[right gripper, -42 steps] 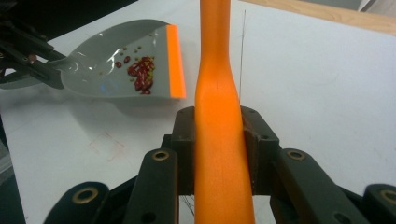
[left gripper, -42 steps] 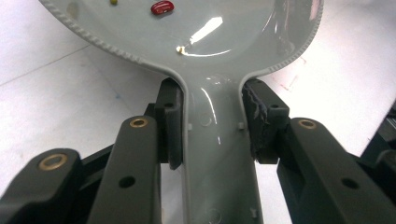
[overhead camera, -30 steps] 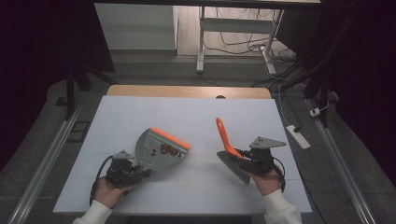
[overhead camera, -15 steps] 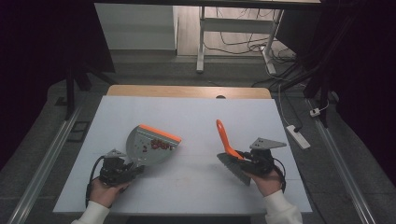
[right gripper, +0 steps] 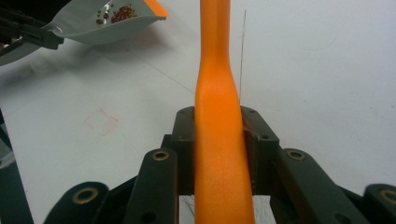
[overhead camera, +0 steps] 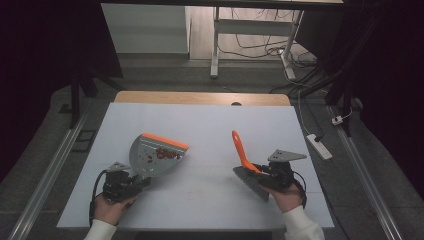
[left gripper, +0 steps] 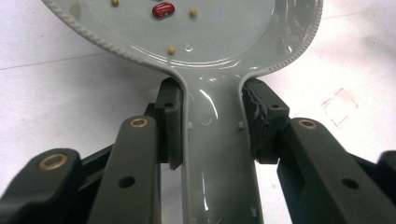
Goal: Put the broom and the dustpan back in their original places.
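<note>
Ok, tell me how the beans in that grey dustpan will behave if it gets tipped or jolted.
The beans look small, rounded and loose, so they would probably roll easily. The dustpan looks smooth and glossy, so it likely offers little grip. They lie near its orange lip, the open side, so a forward tilt may well spill them.

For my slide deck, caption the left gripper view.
Left gripper clamps the grey dustpan by its handle; red and yellow beans lie in the pan.
</note>
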`<state>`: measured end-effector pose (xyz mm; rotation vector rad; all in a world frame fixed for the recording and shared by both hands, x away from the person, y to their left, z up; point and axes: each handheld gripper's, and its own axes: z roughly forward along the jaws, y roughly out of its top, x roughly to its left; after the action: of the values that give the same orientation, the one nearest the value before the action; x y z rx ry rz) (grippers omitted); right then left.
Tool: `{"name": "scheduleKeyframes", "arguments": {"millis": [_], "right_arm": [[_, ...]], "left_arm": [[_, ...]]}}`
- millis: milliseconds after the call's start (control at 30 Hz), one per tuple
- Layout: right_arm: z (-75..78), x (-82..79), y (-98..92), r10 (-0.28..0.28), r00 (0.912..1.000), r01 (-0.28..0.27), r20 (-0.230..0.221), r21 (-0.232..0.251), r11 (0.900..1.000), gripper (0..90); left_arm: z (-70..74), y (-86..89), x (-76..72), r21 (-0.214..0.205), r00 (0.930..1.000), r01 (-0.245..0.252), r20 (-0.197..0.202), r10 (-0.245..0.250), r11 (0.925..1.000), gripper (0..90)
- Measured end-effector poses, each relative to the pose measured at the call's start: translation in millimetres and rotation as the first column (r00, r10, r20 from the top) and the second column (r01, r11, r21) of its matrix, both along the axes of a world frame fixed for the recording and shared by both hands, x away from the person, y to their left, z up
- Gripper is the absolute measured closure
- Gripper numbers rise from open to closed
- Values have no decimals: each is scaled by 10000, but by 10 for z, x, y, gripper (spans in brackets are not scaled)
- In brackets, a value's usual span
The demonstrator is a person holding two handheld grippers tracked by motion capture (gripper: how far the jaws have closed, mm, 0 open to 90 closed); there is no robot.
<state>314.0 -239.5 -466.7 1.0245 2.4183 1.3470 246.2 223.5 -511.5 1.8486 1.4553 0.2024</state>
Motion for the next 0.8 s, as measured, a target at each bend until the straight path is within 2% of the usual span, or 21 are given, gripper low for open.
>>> {"name": "scheduleKeyframes", "arguments": {"millis": [333, 567, 800], "right_arm": [[13, -34, -23, -34, 10000, 35, -65, 137, 9999, 700], [-71, 8, -59, 3, 9980, 10, -633, 206, 9998, 700], [-118, 39, -76, -46, 9961, 67, -876, 236, 9997, 700]], "left_arm": [[-47, 52, -2, 18, 9975, -690, -141, 690, 9976, 618], [-84, 65, -4, 111, 9932, -1131, -251, 1133, 9935, 618], [-107, 99, -10, 53, 9851, -1693, -305, 1694, 9855, 618]]}}
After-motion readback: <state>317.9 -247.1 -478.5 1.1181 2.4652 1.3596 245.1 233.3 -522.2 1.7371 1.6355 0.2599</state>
